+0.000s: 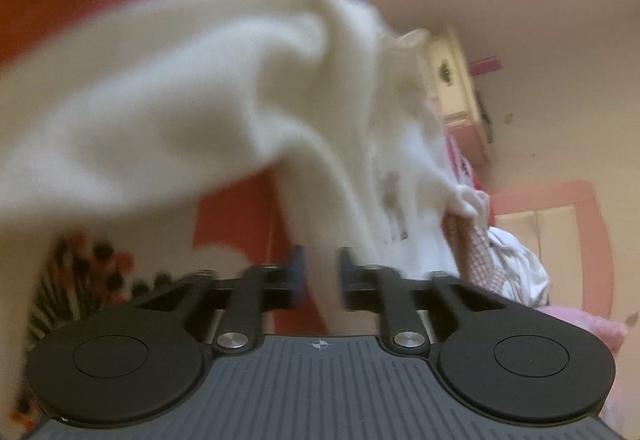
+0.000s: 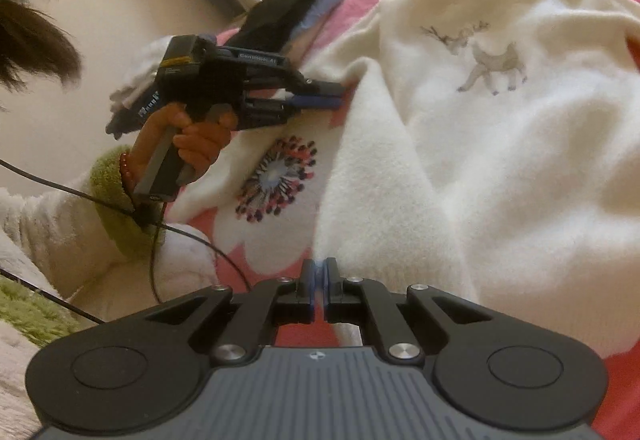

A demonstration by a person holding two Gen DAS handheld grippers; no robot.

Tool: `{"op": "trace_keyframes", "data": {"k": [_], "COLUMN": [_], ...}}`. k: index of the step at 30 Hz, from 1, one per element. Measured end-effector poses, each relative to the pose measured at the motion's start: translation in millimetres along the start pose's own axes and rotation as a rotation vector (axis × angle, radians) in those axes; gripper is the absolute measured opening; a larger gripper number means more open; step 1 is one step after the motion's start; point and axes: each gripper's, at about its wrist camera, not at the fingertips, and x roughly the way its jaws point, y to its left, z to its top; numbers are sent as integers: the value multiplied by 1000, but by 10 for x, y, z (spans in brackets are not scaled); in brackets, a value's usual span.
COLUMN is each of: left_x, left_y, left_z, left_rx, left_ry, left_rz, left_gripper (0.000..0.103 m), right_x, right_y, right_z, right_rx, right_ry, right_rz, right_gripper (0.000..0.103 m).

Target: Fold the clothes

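A fluffy white sweater [image 2: 480, 160] with a grey deer motif [image 2: 492, 68] lies rumpled on a pink flowered bedspread [image 2: 276, 176]. My right gripper [image 2: 319, 270] is shut, its blue pads pinching the sweater's near corner. A hand [image 2: 200, 144] holds my left gripper [image 2: 336, 94] with its tips at the sweater's left edge. In the left wrist view the sweater [image 1: 180, 88] is blurred and fills the upper picture. A strip of it runs down through the gap of the left gripper [image 1: 323, 264], whose jaws stand apart without pressing it.
A black folded garment [image 2: 288, 16] lies at the bed's far side. A cable [image 2: 192, 236] trails past the green-cuffed sleeve [image 2: 108, 184]. To the right in the left wrist view are a heap of clothes [image 1: 512, 260], a pink bed frame [image 1: 580, 200] and a cream cabinet [image 1: 452, 80].
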Motion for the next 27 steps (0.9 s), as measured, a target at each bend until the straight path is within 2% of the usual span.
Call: {"op": "trace_keyframes", "data": {"k": [3, 5, 8, 11, 12, 13, 16, 21, 24, 27], "left_x": [177, 230, 344, 445, 445, 438, 306, 84, -175, -284], "left_y": [170, 231, 263, 264, 246, 221, 103, -173, -320, -334], "left_z": [50, 108, 183, 217, 215, 210, 183, 146, 189, 269], "left_rx": [-133, -201, -253, -273, -267, -259, -195, -57, -4, 46], "left_ry": [-32, -75, -97, -107, -122, -141, -207, -266, -270, -250], "left_rz": [-3, -41, -66, -56, -46, -34, 10, 98, 127, 176], "left_gripper": [32, 32, 32, 31, 27, 19, 11, 7, 7, 7], "right_x": [-46, -97, -175, -245, -259, -260, -239, -134, -116, -13], "right_y": [-49, -72, -110, -157, -170, -183, -224, -240, -149, -127], "right_z": [-6, 11, 39, 82, 95, 104, 120, 98, 108, 90], "right_rx": [22, 32, 50, 63, 62, 57, 42, 12, -19, 12], "right_ry": [0, -3, -9, -18, -18, -13, 9, 57, 75, 81], "right_rz": [1, 4, 17, 33, 32, 30, 29, 66, 104, 167], "right_gripper": [5, 5, 4, 4, 4, 4, 4, 4, 4, 4]}}
